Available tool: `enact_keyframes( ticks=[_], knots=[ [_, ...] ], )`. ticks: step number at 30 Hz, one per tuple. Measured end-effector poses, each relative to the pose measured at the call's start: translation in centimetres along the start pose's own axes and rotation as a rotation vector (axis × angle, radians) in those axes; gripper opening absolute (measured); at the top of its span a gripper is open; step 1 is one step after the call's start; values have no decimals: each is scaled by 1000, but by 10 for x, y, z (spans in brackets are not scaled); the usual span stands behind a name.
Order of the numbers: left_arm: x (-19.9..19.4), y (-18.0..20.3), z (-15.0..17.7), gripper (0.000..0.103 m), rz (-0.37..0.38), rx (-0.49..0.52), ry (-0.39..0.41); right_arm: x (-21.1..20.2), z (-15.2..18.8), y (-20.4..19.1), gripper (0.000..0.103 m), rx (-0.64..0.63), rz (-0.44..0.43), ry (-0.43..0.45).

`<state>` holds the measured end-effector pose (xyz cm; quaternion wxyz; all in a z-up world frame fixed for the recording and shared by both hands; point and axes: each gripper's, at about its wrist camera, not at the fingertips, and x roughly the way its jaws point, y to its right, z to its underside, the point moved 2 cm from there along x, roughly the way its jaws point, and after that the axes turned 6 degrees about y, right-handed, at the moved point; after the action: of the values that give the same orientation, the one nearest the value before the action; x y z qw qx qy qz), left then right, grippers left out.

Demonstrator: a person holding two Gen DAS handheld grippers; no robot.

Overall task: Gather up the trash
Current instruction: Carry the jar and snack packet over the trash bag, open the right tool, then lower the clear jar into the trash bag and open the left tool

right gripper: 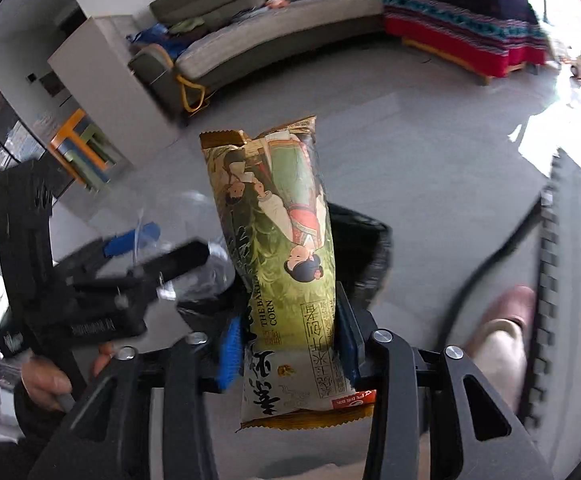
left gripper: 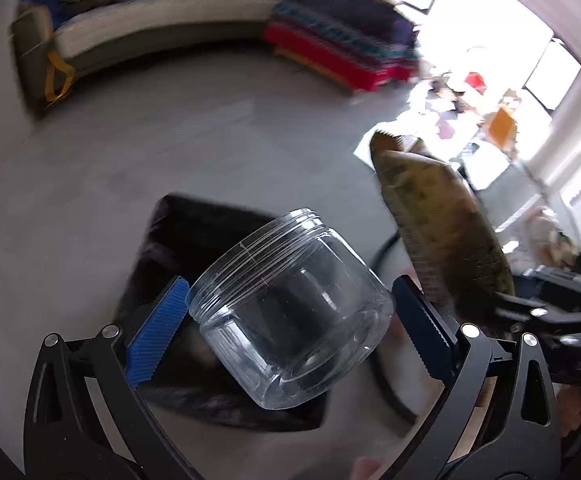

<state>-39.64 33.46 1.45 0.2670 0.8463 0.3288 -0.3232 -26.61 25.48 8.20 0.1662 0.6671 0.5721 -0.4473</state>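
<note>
My left gripper is shut on a clear plastic jar with no lid, tilted, held above a black trash bag on the floor. My right gripper is shut on a green and gold snack wrapper, which stands up between the blue pads. The wrapper also shows at the right in the left wrist view. The left gripper and its jar appear blurred at the left in the right wrist view. The black bag lies behind the wrapper.
A grey curved sofa and a red striped blanket stand across the grey floor. A person's slippered foot and a black cable are at the right. Bright windows lie at the far right.
</note>
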Motion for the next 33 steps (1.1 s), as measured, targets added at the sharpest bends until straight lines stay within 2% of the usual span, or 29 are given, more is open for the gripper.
enact_keyframes(
  ticks=[1,2,5,9,15,18,20,22,24,30,33],
  knots=[
    [2,-8,1,97,-34,-21,-8,5,-6,-6,75,-6,17,8],
    [4,-15,3,98,-58,-44,-19,7,-9,-10,77,-11,22,22],
    [12,-35,6,98,-79,-128,-55,9,-16,-17,77,-19,19,31],
    [18,-41,4,98,-73,-156,-61,6,-13,-9,77,-33,36,35],
    [27,-46,7,98,-26,-165,-87,5,-8,-7,77,-24,25,34],
    [33,-45,8,98,7,-188,-150,6,-6,-8,77,-45,30,31],
    [39,-46,9,98,-24,-182,-199,7,-6,-9,77,-46,24,28],
    [38,-47,9,98,-14,-187,-177,7,-6,-8,77,-39,22,29],
    [31,-52,7,98,47,-239,-116,6,-7,-5,77,-29,20,31],
    [21,-63,2,98,6,-280,-52,6,-3,3,77,-7,29,29],
    [18,-64,2,98,56,-305,-31,6,-2,6,77,-1,30,26]
  ],
)
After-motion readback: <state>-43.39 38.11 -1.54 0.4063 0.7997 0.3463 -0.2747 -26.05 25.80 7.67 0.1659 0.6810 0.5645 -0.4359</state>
